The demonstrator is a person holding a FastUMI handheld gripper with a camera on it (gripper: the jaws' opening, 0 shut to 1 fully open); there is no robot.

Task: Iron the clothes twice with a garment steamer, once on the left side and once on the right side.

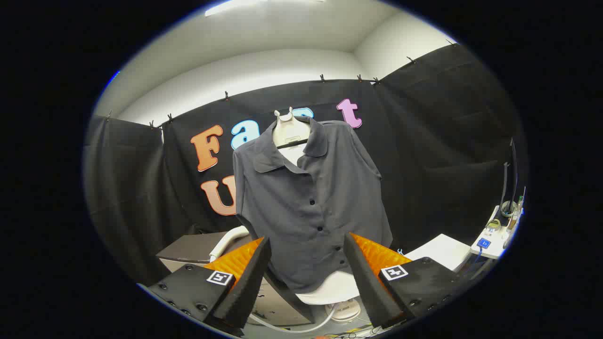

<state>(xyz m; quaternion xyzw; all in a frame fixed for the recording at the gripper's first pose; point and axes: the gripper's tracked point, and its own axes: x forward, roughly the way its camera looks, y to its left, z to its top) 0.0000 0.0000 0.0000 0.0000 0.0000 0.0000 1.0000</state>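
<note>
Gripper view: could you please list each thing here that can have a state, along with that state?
Gripper: fingers open, nothing between the pads, aimed at the shirt's hem.
Shirt: hanging on a white form, buttoned down the front, collar open.
White hose: lying loose beside and below the shirt.
White steamer part: resting below the hem, untouched, between the fingers.

A dark grey button-front shirt with a collar (311, 202) hangs on a white, neck-shaped hanger form (288, 132), its hem draped over a white rounded base (332, 292). Below, a pale hose (292, 327) curls across the grey floor (278, 308). A white table (440, 249) stands to the right. The gripper (306, 278) is spread wide, holding nothing.
</note>
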